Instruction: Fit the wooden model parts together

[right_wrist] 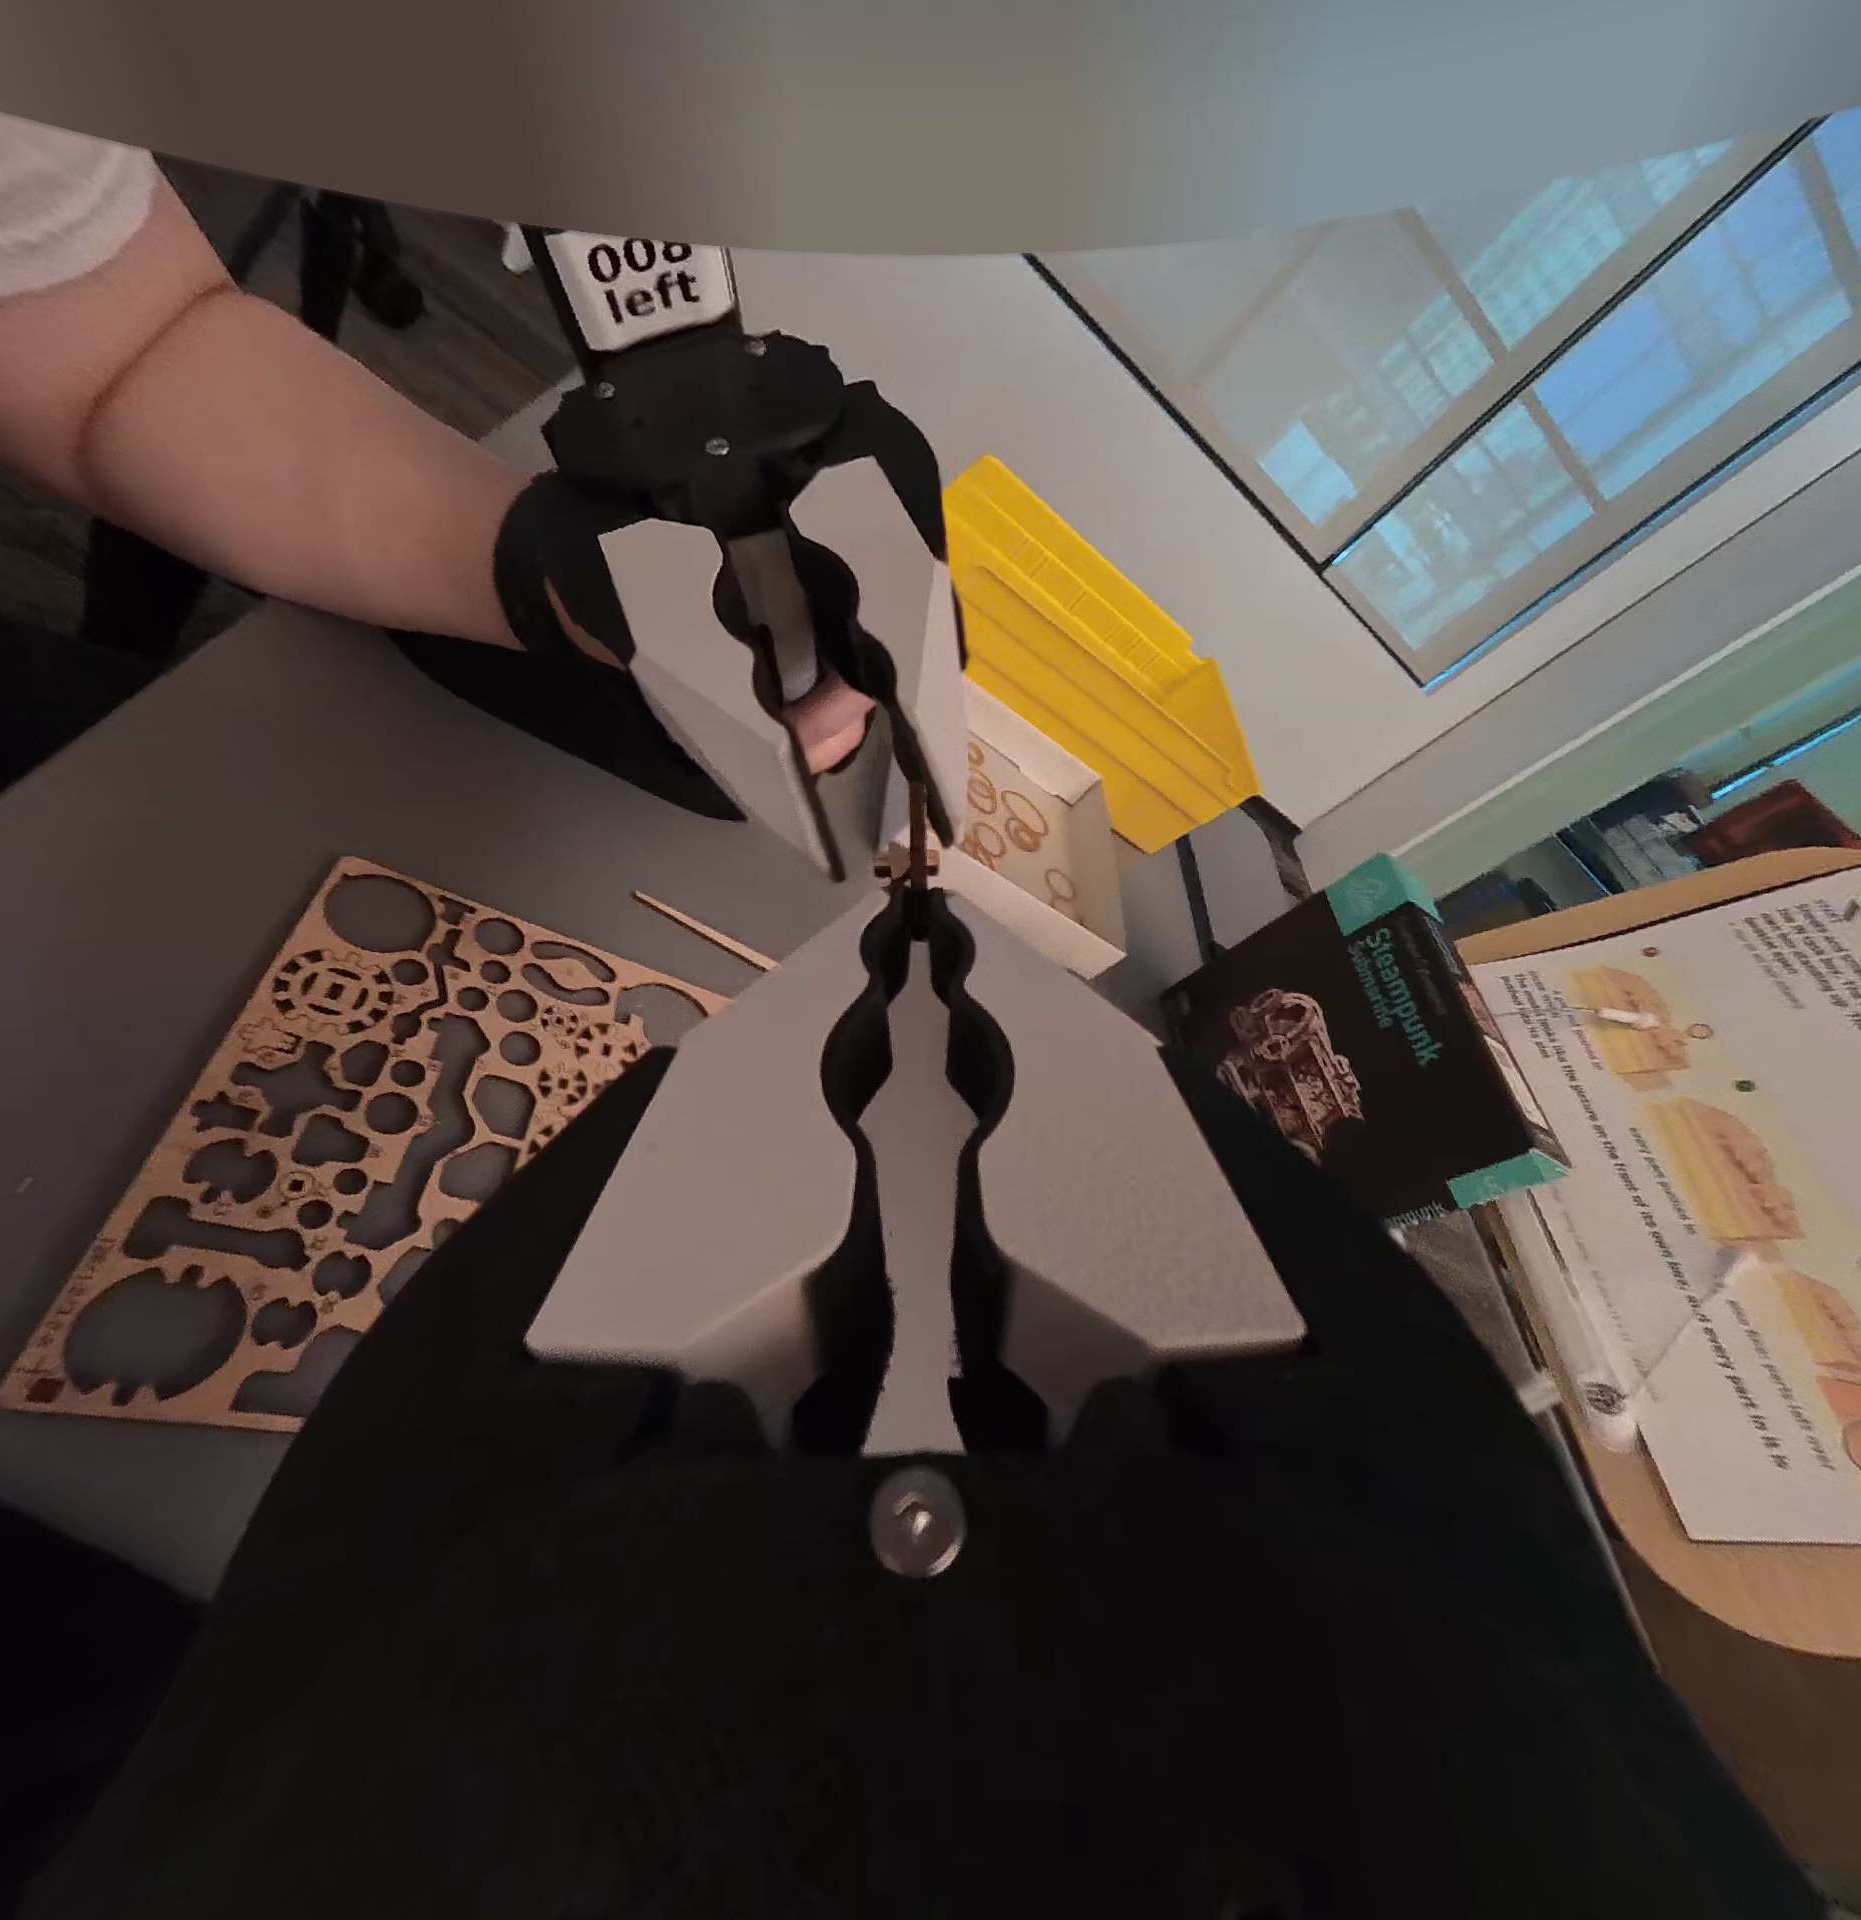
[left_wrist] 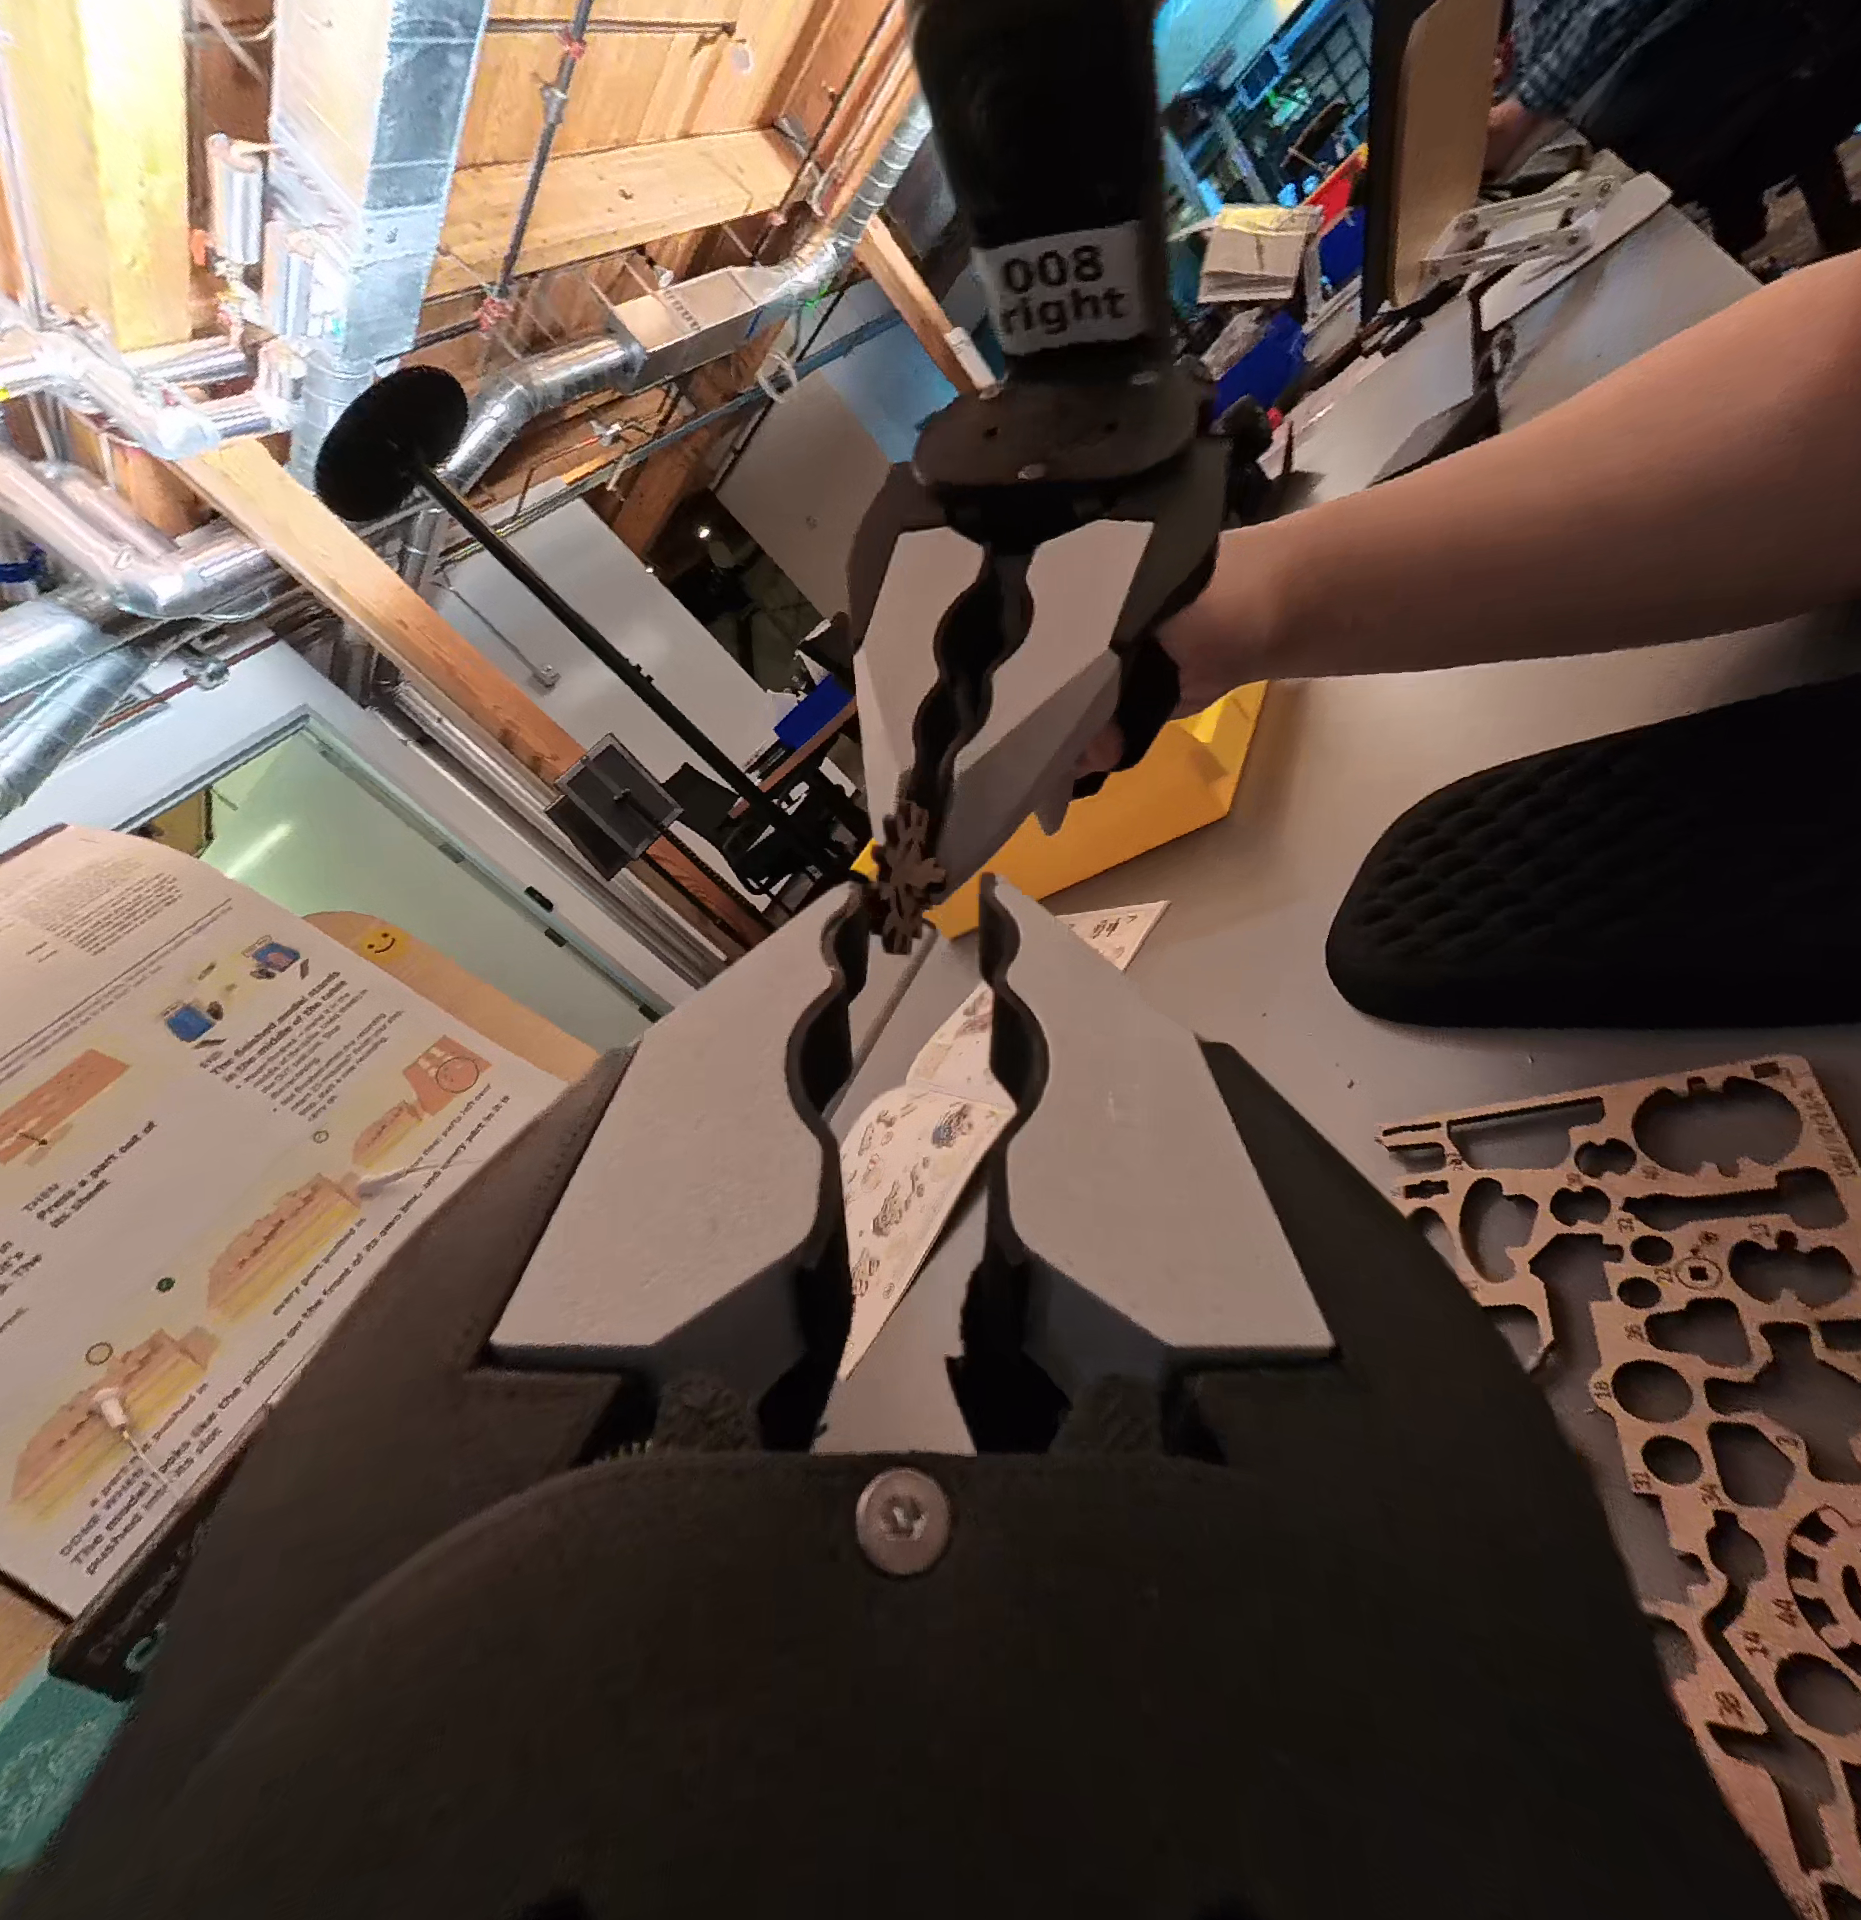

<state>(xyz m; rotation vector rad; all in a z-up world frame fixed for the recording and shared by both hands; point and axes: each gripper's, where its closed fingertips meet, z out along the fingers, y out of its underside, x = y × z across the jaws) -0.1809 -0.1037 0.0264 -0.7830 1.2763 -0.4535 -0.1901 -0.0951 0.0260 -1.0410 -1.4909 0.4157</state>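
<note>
Grey table [left_wrist: 1425,831] under exposed ceiling ducts [left_wrist: 552,395]

Exposed timber joists [left_wrist: 552,197] and silver ducts [left_wrist: 95,551] ran overhead. A grey table [left_wrist: 1425,810] stood below; large windows [right_wrist: 1591,395] let in bluish daylight beside pale walls [right_wrist: 1092,343].

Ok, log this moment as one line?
left tongs: open, beside gear | right tongs: shut on small wooden gear | parts sheet: flat on table | stage: mid-air fitting
</note>
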